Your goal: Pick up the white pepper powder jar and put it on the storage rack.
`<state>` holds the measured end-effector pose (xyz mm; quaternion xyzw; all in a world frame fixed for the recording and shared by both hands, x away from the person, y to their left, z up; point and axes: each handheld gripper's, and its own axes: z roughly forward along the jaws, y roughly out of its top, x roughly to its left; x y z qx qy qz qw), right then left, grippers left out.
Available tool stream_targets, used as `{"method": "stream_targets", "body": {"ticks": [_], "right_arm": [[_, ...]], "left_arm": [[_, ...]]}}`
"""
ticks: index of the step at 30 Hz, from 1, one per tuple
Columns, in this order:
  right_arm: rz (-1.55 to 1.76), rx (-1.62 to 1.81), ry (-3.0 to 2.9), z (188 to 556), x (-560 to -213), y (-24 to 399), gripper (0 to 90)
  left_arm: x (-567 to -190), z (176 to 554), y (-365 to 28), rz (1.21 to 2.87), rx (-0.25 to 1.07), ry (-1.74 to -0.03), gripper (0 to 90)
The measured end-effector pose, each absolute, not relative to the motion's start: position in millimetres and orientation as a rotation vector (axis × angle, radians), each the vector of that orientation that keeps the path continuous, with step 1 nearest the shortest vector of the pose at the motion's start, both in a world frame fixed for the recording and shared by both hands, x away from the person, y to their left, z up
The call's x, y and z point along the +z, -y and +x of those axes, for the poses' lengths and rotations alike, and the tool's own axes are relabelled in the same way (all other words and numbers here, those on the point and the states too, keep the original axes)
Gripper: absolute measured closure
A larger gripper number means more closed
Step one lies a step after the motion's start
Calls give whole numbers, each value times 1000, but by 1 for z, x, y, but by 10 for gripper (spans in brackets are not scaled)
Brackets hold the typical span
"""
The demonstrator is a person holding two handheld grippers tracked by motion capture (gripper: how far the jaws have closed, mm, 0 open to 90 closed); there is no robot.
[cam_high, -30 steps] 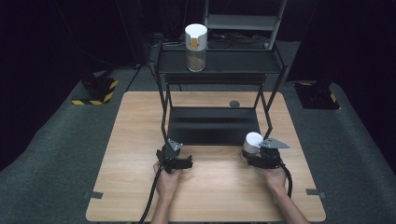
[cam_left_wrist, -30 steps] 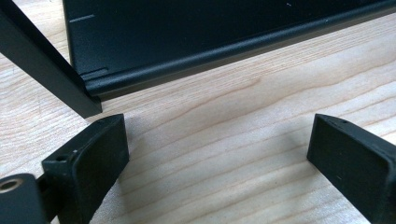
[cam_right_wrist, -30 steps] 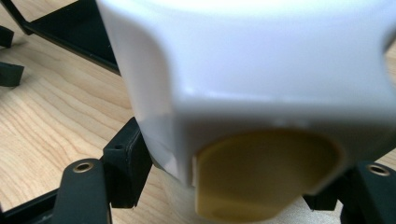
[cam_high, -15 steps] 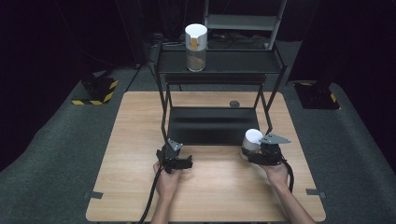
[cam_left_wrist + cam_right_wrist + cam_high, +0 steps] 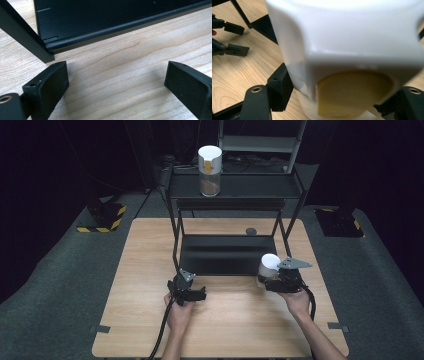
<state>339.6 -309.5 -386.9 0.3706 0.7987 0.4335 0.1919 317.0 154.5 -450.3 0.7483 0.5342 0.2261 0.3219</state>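
White-lidded jar (image 5: pixel 342 50) in right gripper (image 5: pixel 332 100) (clamped)

I see my left gripper (image 5: pixel 116 85) with jaws spread wide over bare wooden table (image 5: pixel 120 62) at frame bottom; the black rack's tray (image 5: pixel 112 17) and leg (image 5: pixel 23 32) fill the upper part.

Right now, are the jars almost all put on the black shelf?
One jar already stands on the rack's top shelf. The right gripper holds a second white-lidded jar beside the rack, not shelved yet. The left gripper is open, holding nothing.
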Motion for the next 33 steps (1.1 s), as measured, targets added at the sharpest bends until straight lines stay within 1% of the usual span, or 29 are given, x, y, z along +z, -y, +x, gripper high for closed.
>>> {"method": "stream_targets", "body": {"ticks": [33], "right_arm": [[893,1277,-2311,358,-315,314,301]], "left_arm": [[-450,317,-155,1963,593,-1404,54]]}}
